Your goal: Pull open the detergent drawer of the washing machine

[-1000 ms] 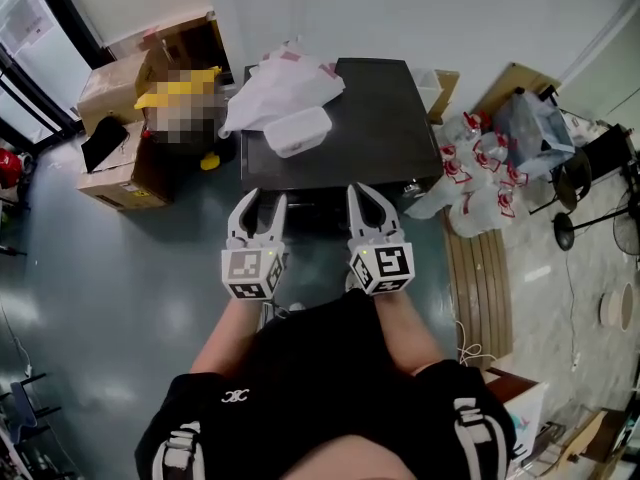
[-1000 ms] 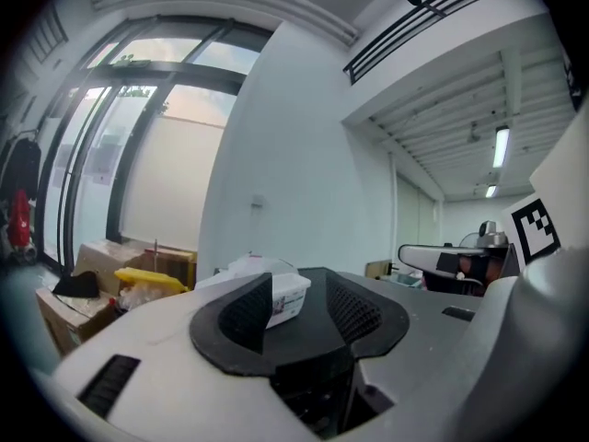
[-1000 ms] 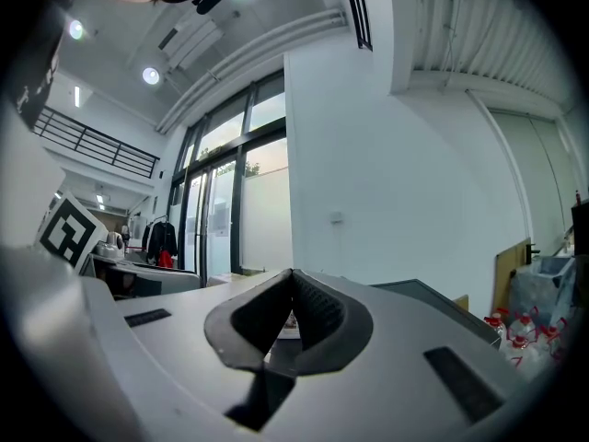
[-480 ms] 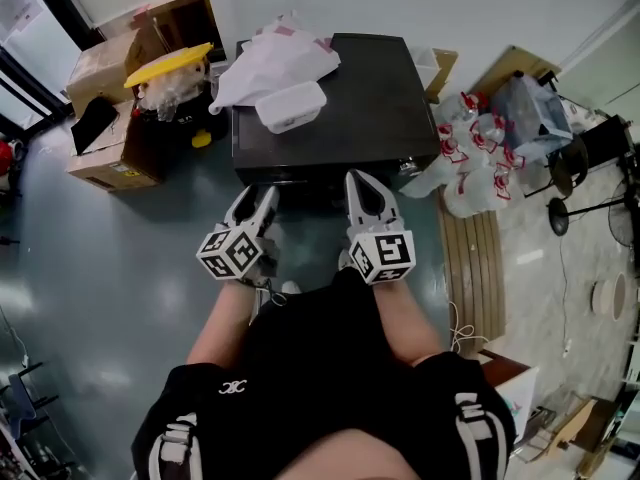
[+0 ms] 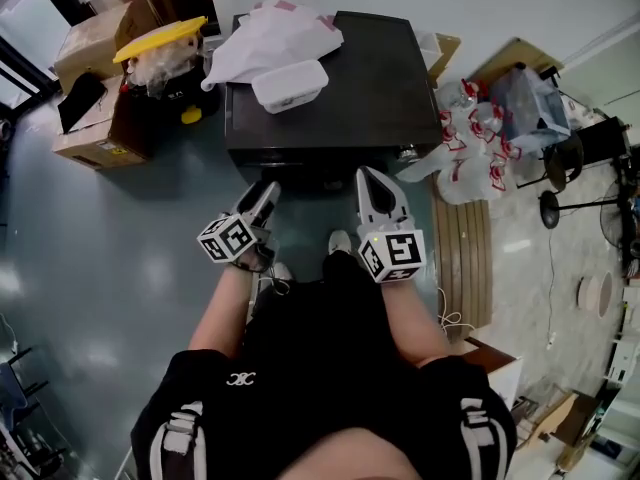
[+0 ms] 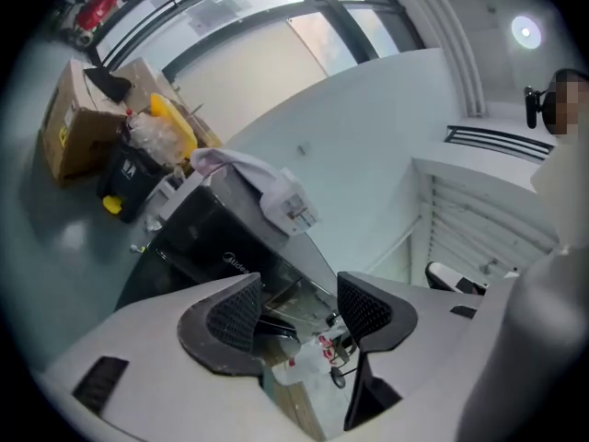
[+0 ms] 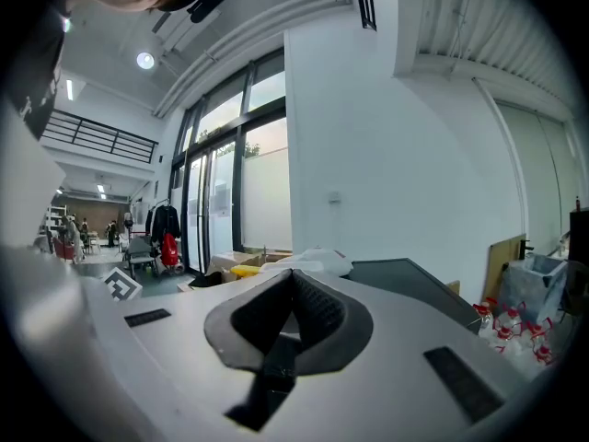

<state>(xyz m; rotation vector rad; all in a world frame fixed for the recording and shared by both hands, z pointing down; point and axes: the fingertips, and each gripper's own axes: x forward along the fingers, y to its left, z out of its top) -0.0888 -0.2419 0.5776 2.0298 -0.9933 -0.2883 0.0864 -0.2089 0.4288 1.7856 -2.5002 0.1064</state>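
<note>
since a second ago the left gripper (image 5: 265,193) has been lowered in front of the washing machine (image 5: 350,78) and rolled onto its side, while the right gripper (image 5: 368,180) has barely shifted. the left gripper's jaws are seen opening, already spread wide, with nothing between them; through the gap only the machine's dark front panel (image 6: 198,238) and clutter beyond it are framed. the roll is judged to line the jaws up with a drawer edge on that panel, and the spread to leave room to slip over it. the detergent drawer itself cannot be picked out in any view; it is taken to sit in the front panel, under the near edge of the black top, and no pull has been started. the right gripper's jaws are pressed together on nothing and held level beside the left, apparently kept out of the way. a white plastic bag (image 5: 275,38) and a white container (image 5: 290,85) are left on the machine's top, well clear of the front
</note>
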